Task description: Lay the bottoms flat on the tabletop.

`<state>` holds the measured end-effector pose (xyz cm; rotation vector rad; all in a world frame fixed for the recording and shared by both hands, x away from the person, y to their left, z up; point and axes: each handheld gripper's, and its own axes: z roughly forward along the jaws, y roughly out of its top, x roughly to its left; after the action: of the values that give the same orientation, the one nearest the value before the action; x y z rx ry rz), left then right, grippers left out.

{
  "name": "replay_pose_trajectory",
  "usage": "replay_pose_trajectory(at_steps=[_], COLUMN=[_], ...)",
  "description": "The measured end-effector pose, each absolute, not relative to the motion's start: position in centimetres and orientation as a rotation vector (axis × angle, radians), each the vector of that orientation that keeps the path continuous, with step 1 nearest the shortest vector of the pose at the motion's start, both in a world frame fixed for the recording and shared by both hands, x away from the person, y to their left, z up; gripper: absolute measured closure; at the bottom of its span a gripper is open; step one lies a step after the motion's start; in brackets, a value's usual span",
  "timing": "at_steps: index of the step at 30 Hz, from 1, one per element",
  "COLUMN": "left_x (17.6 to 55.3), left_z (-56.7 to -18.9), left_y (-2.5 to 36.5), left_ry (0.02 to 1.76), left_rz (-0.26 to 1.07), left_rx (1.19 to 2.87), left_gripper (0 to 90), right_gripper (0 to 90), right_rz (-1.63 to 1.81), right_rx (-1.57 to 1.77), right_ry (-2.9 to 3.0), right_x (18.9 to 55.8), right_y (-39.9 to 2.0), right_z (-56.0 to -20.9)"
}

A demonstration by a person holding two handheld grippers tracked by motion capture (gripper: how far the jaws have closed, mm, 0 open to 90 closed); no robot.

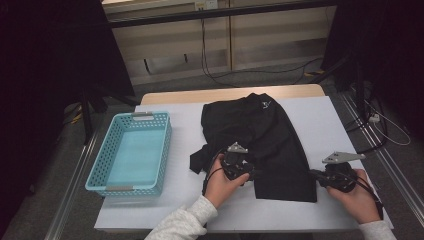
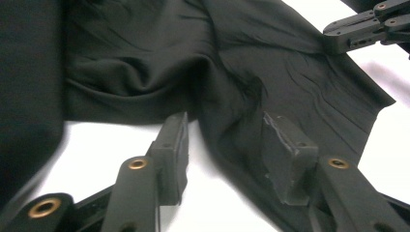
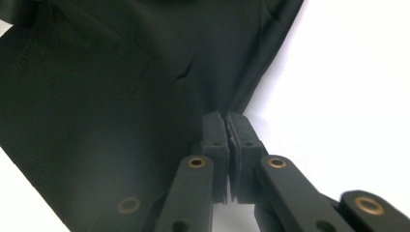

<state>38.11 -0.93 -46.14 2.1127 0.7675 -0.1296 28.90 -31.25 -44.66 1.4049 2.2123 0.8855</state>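
- The black garment (image 1: 260, 140) lies spread and creased on the white table (image 1: 330, 125), a small pale logo near its far edge.
- Left gripper (image 2: 227, 145): jaws apart, one pad over bare table, the other over a fold of cloth, pressing nothing.
- Right gripper (image 3: 227, 145): jaws together, pinching the garment's edge; hand low at the hem's right corner.

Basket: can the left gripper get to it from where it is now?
Probably yes. The basket sits left of the left gripper with bare white table between them. Its jaws stand open over the black garment, holding nothing.
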Motion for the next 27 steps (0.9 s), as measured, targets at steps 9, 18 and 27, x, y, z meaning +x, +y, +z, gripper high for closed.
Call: replay_pose_trajectory(at_steps=[9, 18, 27], left_x=[38.1, 37.3, 36.1], left_z=[-46.6, -44.2, -45.5], left_y=[-1.7, -0.7, -0.2], left_ry=[0.779, 0.778, 0.797], left_rz=[-0.162, -0.229, -0.270], left_rx=[2.117, 2.105, 2.161], left_gripper=[84.9, 88.8, 88.6], right_gripper=[89.2, 90.0, 90.0], right_rz=[0.895, 0.957, 0.905], right_rx=[1.430, 1.446, 1.427], right_ry=[2.198, 2.144, 2.237], right_x=[28.5, 28.0, 27.1], right_y=[-31.7, -32.4, -31.6], right_z=[-44.8, -43.5, -43.7])
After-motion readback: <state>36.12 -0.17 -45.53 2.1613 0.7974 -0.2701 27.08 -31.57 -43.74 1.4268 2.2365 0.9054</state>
